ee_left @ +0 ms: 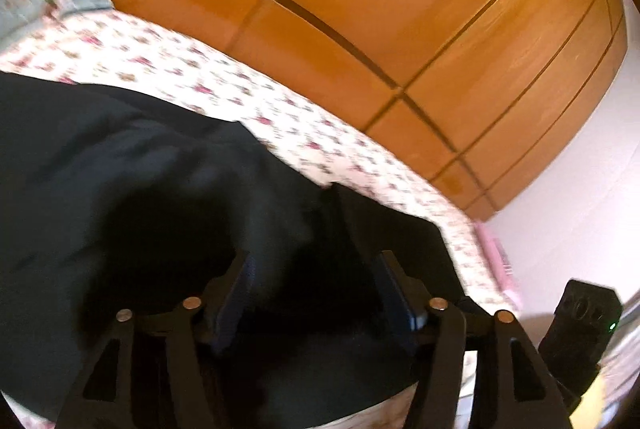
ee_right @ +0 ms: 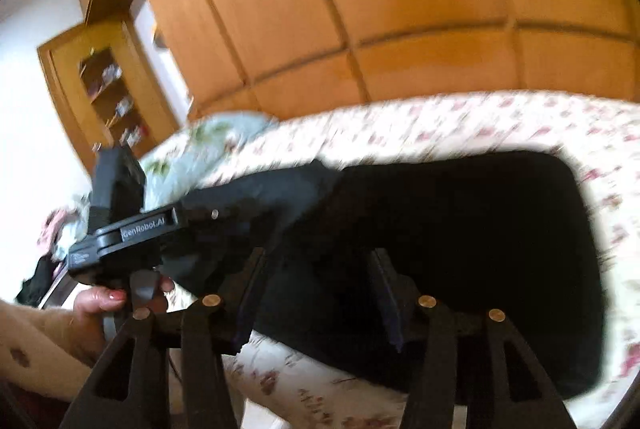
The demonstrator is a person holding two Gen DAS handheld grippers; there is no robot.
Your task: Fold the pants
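Black pants (ee_right: 460, 249) lie partly folded on a floral-sheeted bed (ee_right: 500, 125). The left tool (ee_left: 310, 289) and the right tool (ee_right: 316, 283) hover over the cloth, both released. Any hurried pinch risks catching one layer only, skewing the fold.

Both wrist cameras are sitting low and close over the bed (ee_left: 280, 117), looking forward along their fingers (ee_left: 236, 289) toward the wooden wardrobe (ee_left: 400, 9). The left view is tilting sideways; the right view is facing more squarely. Both are sharing the black pants (ee_right: 460, 249), floral bedspread and wardrobe.
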